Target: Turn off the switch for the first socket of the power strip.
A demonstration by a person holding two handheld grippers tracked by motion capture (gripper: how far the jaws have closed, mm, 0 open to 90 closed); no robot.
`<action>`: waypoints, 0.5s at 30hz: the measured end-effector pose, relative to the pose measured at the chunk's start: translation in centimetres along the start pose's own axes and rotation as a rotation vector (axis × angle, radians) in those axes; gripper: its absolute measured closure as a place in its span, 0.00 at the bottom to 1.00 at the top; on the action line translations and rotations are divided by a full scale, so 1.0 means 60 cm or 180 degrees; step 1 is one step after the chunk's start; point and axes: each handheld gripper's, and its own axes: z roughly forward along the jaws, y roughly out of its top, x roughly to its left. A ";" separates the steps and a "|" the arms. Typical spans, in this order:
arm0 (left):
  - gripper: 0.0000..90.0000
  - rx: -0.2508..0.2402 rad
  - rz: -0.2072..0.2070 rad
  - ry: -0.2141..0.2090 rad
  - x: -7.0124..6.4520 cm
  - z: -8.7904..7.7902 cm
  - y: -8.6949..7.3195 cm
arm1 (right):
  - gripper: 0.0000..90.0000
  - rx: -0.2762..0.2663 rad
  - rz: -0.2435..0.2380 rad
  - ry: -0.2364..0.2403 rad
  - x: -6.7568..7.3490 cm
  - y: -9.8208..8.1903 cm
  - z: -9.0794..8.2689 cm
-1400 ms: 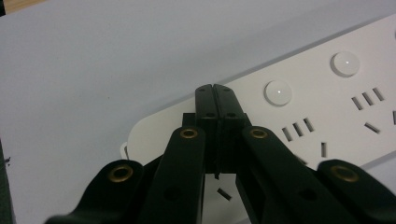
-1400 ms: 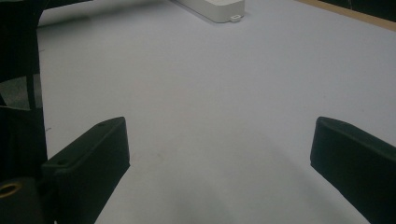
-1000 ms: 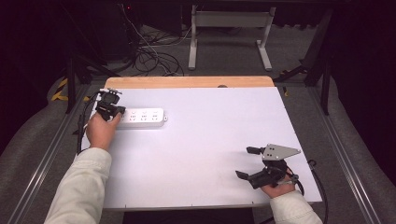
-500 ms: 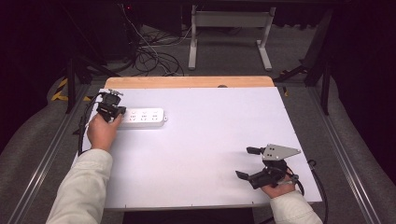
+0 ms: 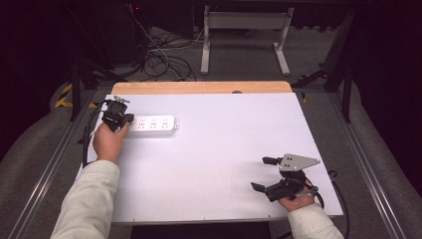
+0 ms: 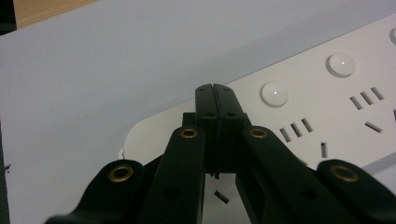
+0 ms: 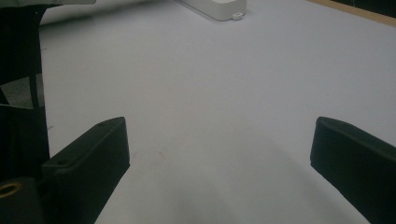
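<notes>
White worktop [image 5: 214, 149] with a wooden far edge, cables on the dark floor beyond | white power strip [image 5: 152, 125] lies near the far left corner | left tool [image 6: 215, 100], jaws pressed together, tips over the strip's left end | right tool [image 5: 265, 174] rests near right, jaws wide, nothing between.

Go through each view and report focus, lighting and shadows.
High view: white table evenly lit, surroundings dark. Left gripper view: shut left gripper sharp near its tips, power strip sharp, buttons glinting. Right gripper view: open right gripper soft-edged, with faint shadow between.
</notes>
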 end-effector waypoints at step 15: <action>1.00 -0.0040 0.0118 0.0174 -0.012 0.001 -0.003 | 0.06 -0.0008 -0.0005 0.0017 0.001 -0.001 -0.001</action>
